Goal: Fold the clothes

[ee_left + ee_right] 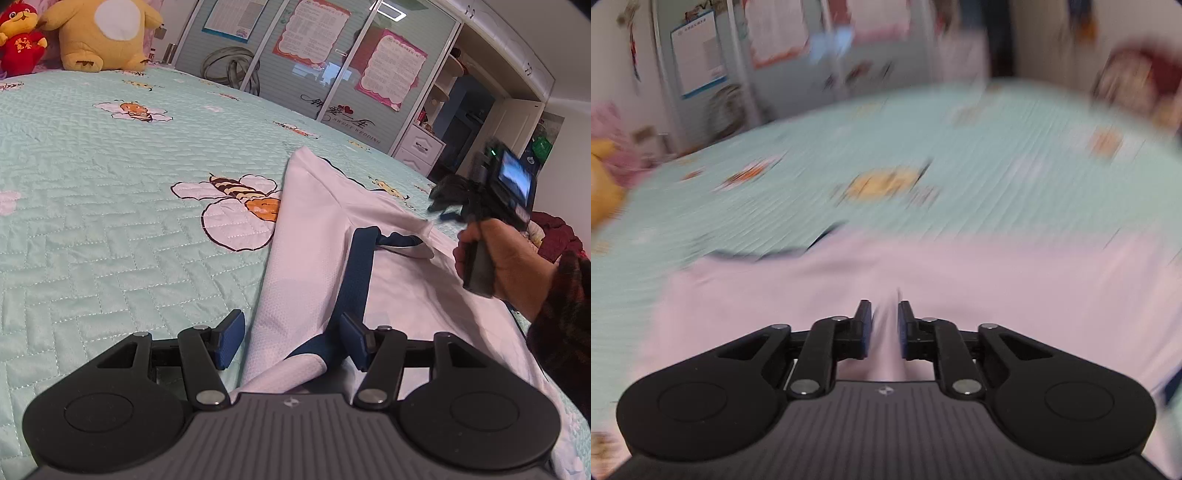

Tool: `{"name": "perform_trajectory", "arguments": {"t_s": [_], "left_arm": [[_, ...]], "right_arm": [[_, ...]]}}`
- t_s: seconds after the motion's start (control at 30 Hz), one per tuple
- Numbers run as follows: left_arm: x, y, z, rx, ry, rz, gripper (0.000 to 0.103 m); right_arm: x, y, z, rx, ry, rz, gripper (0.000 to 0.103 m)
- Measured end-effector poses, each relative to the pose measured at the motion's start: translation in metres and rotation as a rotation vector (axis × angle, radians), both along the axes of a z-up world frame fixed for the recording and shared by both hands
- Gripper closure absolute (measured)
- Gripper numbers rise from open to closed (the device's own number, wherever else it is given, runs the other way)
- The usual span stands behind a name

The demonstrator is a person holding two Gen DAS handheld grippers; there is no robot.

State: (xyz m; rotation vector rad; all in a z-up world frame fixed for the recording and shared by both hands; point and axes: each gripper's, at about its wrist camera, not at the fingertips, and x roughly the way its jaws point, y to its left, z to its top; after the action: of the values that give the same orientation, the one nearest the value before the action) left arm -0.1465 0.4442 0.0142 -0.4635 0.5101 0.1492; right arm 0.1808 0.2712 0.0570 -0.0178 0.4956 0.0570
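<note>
The shirt (317,236) lay on the bed (110,221), its length running from the left tool (291,339) toward the wardrobe (332,66). Left tool released astride its hem; right tool (885,328) slightly parted around a fold, grip unclear. Plush toys (99,33) sat far off.

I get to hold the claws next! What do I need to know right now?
Left claw: open, low over the near edge of the white shirt, beside its dark blue trim; the pads are not pressing.
Right claw: jaws narrow with a ridge of shirt fabric between them; the picture is too blurred to tell if it grips.
The shirt lies on the green bee quilt, partly folded over with wrinkles.
Left to do: finish the folds and smooth it flat.
</note>
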Motion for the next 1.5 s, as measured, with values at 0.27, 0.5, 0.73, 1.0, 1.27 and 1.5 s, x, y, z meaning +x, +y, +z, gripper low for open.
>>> {"name": "perform_trajectory", "arguments": {"t_s": [0.27, 0.5, 0.73, 1.0, 1.27, 1.5], "left_arm": [[-0.001, 0.0, -0.002, -0.002, -0.005, -0.004, 0.04], [-0.002, 0.003, -0.003, -0.03, -0.018, -0.015, 0.036], [-0.002, 0.003, -0.002, -0.038, -0.024, -0.021, 0.033], [-0.002, 0.002, -0.004, -0.035, -0.026, -0.025, 0.032], [-0.003, 0.002, -0.003, -0.038, -0.03, -0.027, 0.03], [-0.004, -0.003, -0.001, -0.024, -0.025, -0.02, 0.031]], "right_arm": [[0.057, 0.09, 0.011, 0.283, 0.134, 0.503, 0.067], [0.1, 0.163, 0.008, 0.11, 0.249, 0.66, 0.063], [0.112, 0.165, -0.005, 0.15, 0.383, 0.747, 0.064], [0.119, 0.179, -0.011, 0.2, 0.406, 0.793, 0.094], [0.122, 0.176, -0.021, 0.232, 0.316, 0.767, 0.103], [0.127, 0.181, -0.033, 0.211, 0.298, 0.75, 0.103]]}}
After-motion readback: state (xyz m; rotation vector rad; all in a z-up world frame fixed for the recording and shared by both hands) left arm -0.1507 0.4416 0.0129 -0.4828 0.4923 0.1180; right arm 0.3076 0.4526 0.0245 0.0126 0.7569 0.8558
